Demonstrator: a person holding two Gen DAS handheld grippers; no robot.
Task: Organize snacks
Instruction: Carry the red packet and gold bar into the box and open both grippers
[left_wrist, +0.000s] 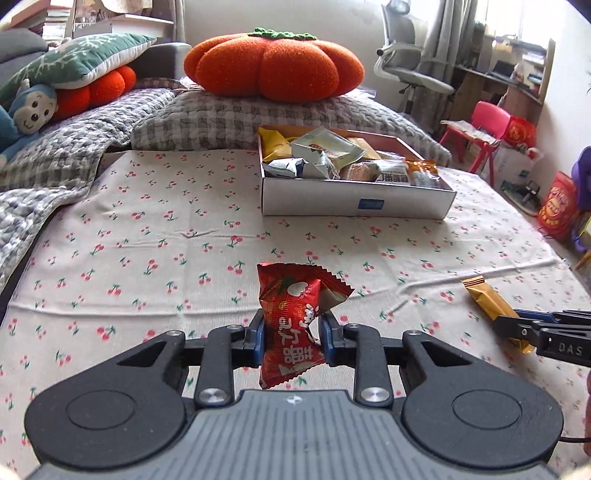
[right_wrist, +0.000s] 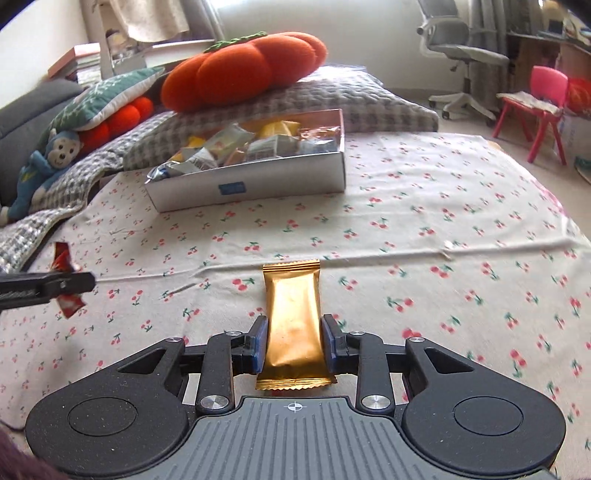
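My left gripper (left_wrist: 291, 334) is shut on a red snack packet (left_wrist: 295, 314) and holds it above the cherry-print cloth; the packet also shows at the left of the right wrist view (right_wrist: 63, 280). My right gripper (right_wrist: 294, 338) is shut on a gold snack bar (right_wrist: 294, 317), which also shows in the left wrist view (left_wrist: 491, 302). A white cardboard box (left_wrist: 354, 199) filled with several wrapped snacks stands further back on the cloth; it also shows in the right wrist view (right_wrist: 251, 184).
An orange pumpkin cushion (left_wrist: 273, 62) lies on a grey checked pillow (left_wrist: 221, 118) behind the box. More cushions and a blue plush toy (left_wrist: 26, 114) lie at the left. An office chair (left_wrist: 410, 70) and a pink child's chair (left_wrist: 480, 129) stand off the bed at right.
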